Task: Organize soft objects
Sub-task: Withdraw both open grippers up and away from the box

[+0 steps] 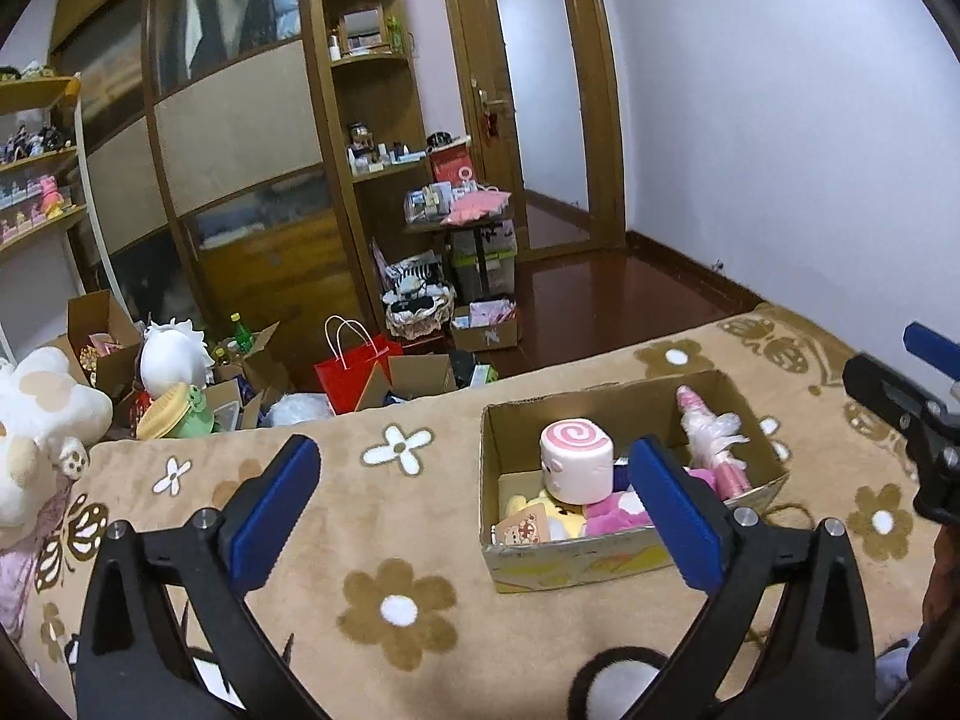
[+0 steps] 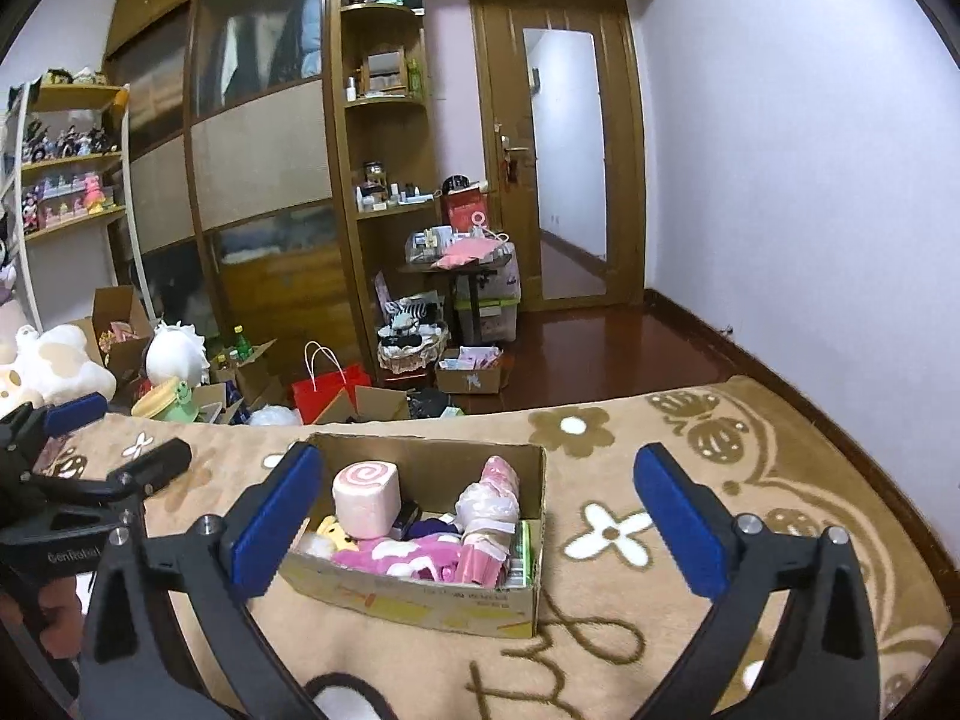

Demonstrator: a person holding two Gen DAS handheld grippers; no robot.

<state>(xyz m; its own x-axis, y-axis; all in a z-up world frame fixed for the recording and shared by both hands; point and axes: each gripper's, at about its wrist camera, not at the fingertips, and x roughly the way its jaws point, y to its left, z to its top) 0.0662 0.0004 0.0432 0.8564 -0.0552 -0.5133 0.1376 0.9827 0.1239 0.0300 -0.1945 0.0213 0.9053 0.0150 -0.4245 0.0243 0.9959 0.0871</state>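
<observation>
Both claws are spread wide and holding nothing right now. My left gripper hangs over the tan flower-print blanket, with its right blue pad overlapping the near edge of the cardboard box from that camera's angle. My right gripper hovers right over the same box, left pad in front of its near-left corner.

The soft stuff is piled inside the box: a pink swirl marshmallow plush sits on top toward the left, a plastic-wrapped pink doll leans at the right, and a pink-and-white fuzzy thing lies in front with a yellow plush tucked under.

Further out, a big white plush sits at the blanket's left end, and the floor past the bed has a red shopping bag and open cartons.
</observation>
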